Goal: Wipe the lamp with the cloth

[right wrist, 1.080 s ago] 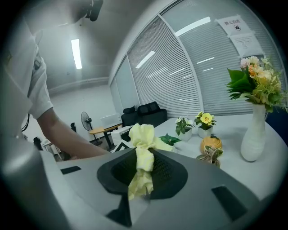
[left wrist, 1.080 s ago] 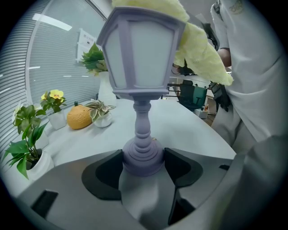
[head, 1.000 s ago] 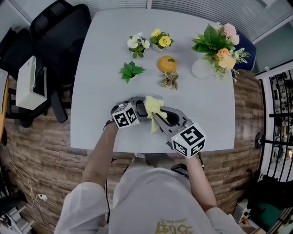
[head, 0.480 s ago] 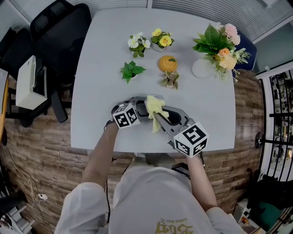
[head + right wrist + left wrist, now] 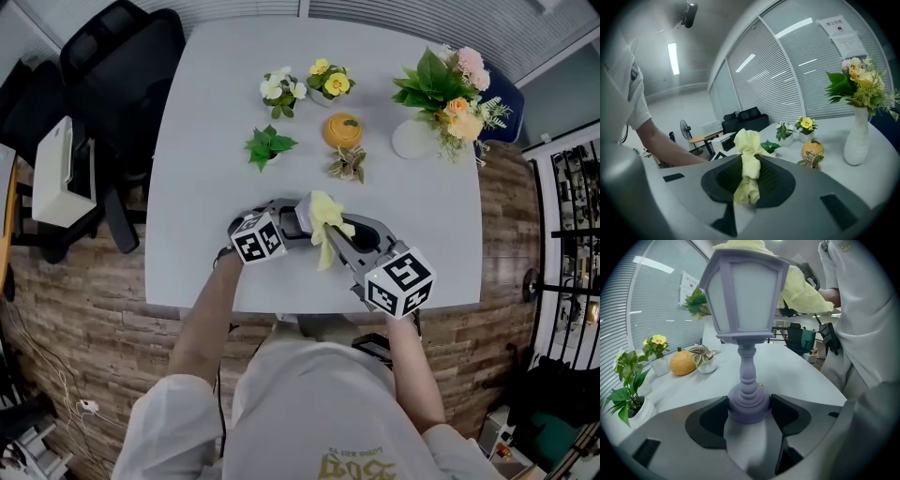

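Left gripper (image 5: 748,405): your jaws are closed in on the round base of the lamp (image 5: 745,296). One of the dark pads (image 5: 790,414) presses against each side of the base, with no gap on either side. The lamp's turned stem rises straight up from between the jaws to the lantern-shaped head. No view shows whether the base rests on the table (image 5: 206,141) or is held just above it.

Right gripper (image 5: 749,183): your jaws are brought fully together on the cloth (image 5: 749,157). The yellow fabric is pinched between the ribbed fingers (image 5: 774,180). A bunched knot stands above the grip and a short tail hangs below it.

Position: in the head view the two grippers meet over the near edge of the table, tips almost touching. The cloth lies over the top of the lamp and hides the lamp from above. In the left gripper view, yellow fabric touches the lamp's roof and hangs down its far side.

Surroundings: an orange ornament (image 5: 343,130), small potted plants (image 5: 269,145) and a white vase (image 5: 412,139) of flowers stand farther back on the table, well apart from both grippers
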A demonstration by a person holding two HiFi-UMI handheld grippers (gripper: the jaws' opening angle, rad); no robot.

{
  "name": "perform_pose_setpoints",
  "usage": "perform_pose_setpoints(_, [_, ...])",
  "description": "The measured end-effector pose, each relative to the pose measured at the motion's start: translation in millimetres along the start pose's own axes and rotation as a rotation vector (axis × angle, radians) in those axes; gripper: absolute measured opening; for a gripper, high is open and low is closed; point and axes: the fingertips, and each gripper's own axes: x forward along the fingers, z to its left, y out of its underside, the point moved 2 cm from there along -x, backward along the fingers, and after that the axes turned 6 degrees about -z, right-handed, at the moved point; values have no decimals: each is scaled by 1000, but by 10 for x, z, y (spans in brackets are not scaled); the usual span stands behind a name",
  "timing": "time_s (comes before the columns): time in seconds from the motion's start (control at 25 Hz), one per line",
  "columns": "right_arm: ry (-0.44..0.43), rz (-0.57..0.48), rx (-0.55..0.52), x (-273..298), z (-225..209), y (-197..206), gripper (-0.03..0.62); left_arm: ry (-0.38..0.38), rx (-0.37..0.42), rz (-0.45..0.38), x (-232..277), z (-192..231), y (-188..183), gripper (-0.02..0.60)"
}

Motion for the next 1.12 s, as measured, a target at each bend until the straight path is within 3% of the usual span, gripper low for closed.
perform_pose_setpoints(1.12, [65,-14,113,9,-311,-6,71,-4,6,3,18,14,12,295])
